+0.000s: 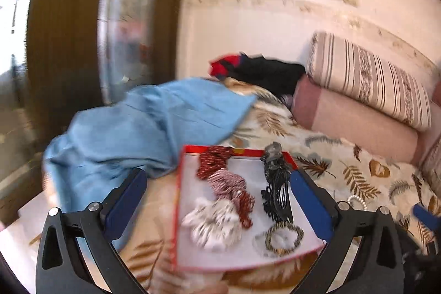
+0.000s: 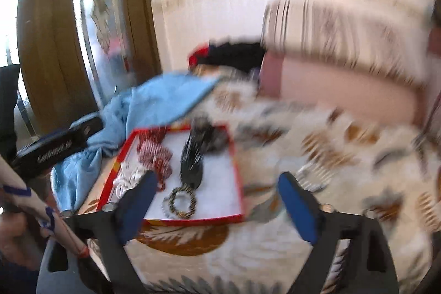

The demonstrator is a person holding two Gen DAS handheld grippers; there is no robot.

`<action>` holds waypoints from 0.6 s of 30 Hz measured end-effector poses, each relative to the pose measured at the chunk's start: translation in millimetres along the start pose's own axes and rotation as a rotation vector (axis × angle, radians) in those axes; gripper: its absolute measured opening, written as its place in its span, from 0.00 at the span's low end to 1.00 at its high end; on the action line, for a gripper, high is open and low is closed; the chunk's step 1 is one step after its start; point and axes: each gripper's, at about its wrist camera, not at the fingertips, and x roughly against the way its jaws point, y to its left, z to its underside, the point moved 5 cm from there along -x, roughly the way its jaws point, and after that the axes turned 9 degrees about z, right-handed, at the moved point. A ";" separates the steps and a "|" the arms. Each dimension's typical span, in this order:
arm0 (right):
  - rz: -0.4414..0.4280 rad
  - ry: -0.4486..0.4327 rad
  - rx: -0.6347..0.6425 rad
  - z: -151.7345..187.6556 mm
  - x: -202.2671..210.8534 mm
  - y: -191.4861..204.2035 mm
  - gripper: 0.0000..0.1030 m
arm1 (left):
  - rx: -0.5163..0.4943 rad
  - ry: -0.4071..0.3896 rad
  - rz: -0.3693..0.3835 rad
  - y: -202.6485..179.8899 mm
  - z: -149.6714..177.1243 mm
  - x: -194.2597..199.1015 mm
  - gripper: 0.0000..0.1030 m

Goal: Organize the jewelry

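At the lower centre of the left wrist view, a shallow red-edged tray (image 1: 180,200) lies on a bed covered by a leaf-print bedspread (image 1: 344,172). Inside the tray, the left half holds a dark red patterned scrunchie (image 1: 213,160) at the top, a pink-and-white one (image 1: 231,185) below it, and a white one (image 1: 212,225) nearest the camera; these three touch or overlap. On the right half lie a black hair comb (image 1: 277,192) with a claw clip (image 1: 273,153) at its upper end, and below them a beaded bracelet (image 1: 284,237) near the tray's lower right corner. The left claw (image 1: 217,197) stands wide, its blue pads (image 1: 310,201) framing the tray on either side with nothing gripped. A string of white beads (image 1: 357,201) rests on the bedspread just right of the tray. A blue cloth (image 1: 143,128) is heaped at the tray's upper left, touching its corner. Striped and pink cushions (image 1: 366,90) are stacked at the right, with dark and red clothing (image 1: 259,70) behind. The right wrist view is heavily blurred; it shows the same tray (image 2: 237,175) at centre left, the right claw (image 2: 217,200) likewise spread wide and empty, and a sleeve (image 2: 35,200) at the lower left edge. Whether either claw touches the tray cannot be told.
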 end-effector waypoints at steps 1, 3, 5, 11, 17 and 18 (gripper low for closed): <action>0.013 -0.025 0.017 -0.4 14.4 -2.4 0.91 | 0.003 -0.006 -0.016 -2.4 2.4 13.8 1.00; 0.028 -0.051 0.038 1.8 38.1 -7.4 0.91 | -0.002 0.001 0.019 -10.1 8.6 38.8 1.00; 0.020 -0.064 0.035 6.0 59.1 -13.1 0.91 | -0.041 0.064 0.106 -21.2 15.3 54.7 1.00; -0.002 -0.079 -0.001 15.3 96.0 -22.2 0.91 | -0.147 0.035 0.157 -36.4 23.9 98.5 1.00; -0.016 -0.090 0.036 27.0 125.2 -8.0 0.92 | -0.174 0.038 0.129 -39.0 26.9 118.9 1.00; -0.023 -0.098 0.041 28.7 129.9 -4.6 0.92 | -0.177 0.039 0.125 -38.6 27.9 121.5 1.00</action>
